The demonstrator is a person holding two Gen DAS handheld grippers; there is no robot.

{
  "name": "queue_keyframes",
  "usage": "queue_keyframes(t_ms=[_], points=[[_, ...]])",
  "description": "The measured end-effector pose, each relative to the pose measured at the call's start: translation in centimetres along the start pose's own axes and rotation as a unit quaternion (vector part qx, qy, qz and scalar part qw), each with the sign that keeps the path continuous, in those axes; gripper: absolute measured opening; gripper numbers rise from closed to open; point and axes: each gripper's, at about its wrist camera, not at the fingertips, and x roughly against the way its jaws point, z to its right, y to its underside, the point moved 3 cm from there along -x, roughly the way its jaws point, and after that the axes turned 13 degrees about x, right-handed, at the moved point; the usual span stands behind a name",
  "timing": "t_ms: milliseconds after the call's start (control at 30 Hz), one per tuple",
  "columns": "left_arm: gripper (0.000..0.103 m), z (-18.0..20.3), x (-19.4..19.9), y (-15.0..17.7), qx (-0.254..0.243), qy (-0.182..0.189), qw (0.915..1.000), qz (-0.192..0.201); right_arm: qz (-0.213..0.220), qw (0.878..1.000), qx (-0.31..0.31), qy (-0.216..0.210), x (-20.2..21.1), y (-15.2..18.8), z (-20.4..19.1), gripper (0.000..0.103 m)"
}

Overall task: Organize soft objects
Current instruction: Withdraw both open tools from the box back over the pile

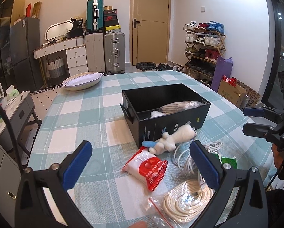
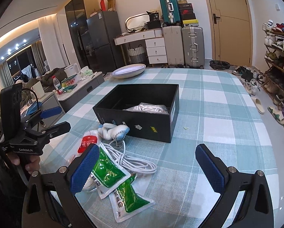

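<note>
From my seat both feeds are evenly and rather warmly lit, the light coming from a cove strip glowing along the ceiling (image 2: 52, 13) above and to the left of the black box (image 2: 142, 112), with a row of small spotlights mirrored in dark glass further left. Shadows under the box are soft and short, and the plastic bag of coiled cord (image 1: 187, 199) near it throws white glare. I see heavy fisheye bending, a black vignette at the corners, and slight softness close to the lens.
</note>
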Motion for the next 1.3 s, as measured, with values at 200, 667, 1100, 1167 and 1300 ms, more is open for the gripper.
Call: queue_keyframes(t_ms=[200,667,1100,1167,1300], points=[[0.103,-0.3,0.0,0.6,0.004,-0.001,1.0000,-0.005,-0.012,1.000,0.027,-0.006,-0.6,0.7,-1.3,0.103],[0.103,0.6,0.1,1.4,-0.016,0.016,0.9996,-0.018,-0.027,0.997,0.064,-0.015,-1.2,1.2,-2.8,0.103],[0.103,1.7,-0.5,3.5,-0.070,0.057,0.9932,-0.074,-0.062,0.995,0.082,-0.020,-1.5,2.8,-2.2,0.103],[0.103,2.0,-0.5,4.1,-0.087,0.066,0.9903,-0.087,-0.068,0.993,0.088,-0.022,-1.7,3.1,-2.4,0.103],[0.103,2.7,-0.5,5.2,-0.113,0.073,0.9856,-0.102,-0.080,0.991,0.099,-0.028,-2.0,3.7,-2.8,0.103]])
